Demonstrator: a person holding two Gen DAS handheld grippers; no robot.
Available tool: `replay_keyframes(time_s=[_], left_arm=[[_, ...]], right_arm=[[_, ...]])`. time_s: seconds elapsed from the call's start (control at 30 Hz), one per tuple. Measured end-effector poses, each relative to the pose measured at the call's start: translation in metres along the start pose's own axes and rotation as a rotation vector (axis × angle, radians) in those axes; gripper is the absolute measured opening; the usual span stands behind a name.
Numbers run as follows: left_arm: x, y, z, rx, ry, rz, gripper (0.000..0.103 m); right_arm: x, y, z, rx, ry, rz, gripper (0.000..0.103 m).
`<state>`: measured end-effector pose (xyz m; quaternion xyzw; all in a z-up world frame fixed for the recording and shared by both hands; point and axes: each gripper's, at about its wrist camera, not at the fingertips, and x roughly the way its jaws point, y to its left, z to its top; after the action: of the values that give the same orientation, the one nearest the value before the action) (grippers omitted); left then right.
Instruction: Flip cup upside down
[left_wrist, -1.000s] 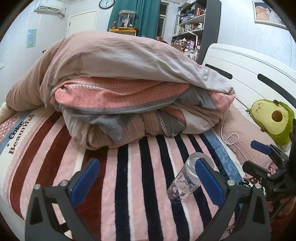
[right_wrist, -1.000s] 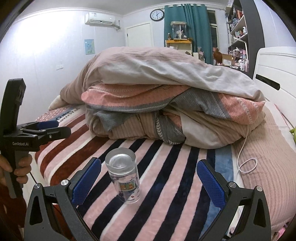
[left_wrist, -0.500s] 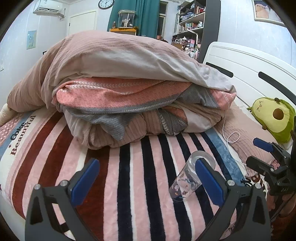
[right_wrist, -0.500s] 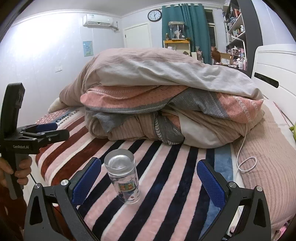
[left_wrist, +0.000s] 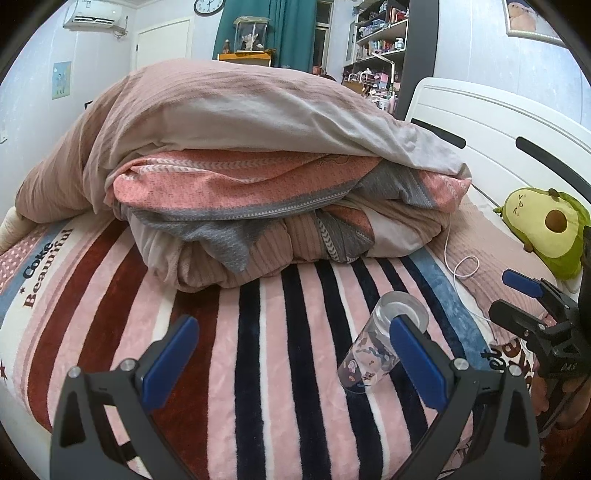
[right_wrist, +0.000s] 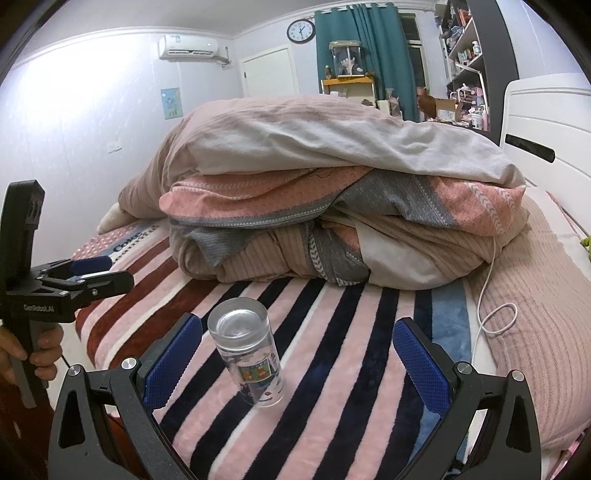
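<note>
A clear glass cup (right_wrist: 247, 354) with small cartoon prints stands on the striped blanket (right_wrist: 332, 332), its thick base facing up. In the left wrist view the cup (left_wrist: 373, 350) sits just behind my left gripper's right finger. My left gripper (left_wrist: 291, 360) is open and empty; it also shows in the right wrist view (right_wrist: 92, 275) at the left, held by a hand. My right gripper (right_wrist: 295, 363) is open and empty, the cup standing between its fingers close to the left one. It also shows in the left wrist view (left_wrist: 521, 295) at the right.
A big heap of folded pink and grey quilts (left_wrist: 258, 184) fills the bed behind the cup. A white cable (right_wrist: 491, 314) lies at the right. An avocado plush (left_wrist: 546, 229) lies by the white headboard (left_wrist: 498, 129).
Both views have drifted slightly; the cup and quilts sit a little differently in frame. The cup stays standing in place and both grippers stay open.
</note>
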<state>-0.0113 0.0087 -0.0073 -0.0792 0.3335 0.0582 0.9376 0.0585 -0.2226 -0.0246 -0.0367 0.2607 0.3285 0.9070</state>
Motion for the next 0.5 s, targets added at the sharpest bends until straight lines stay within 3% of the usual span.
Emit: replay_keyframes(time_s=[0.5], left_arm=[[-0.0034, 0.0011, 0.0003, 0.006, 0.0, 0.009, 0.103]], right_arm=[[-0.0052, -0.0017, -0.0015, 0.006, -0.011, -0.003, 0.103]])
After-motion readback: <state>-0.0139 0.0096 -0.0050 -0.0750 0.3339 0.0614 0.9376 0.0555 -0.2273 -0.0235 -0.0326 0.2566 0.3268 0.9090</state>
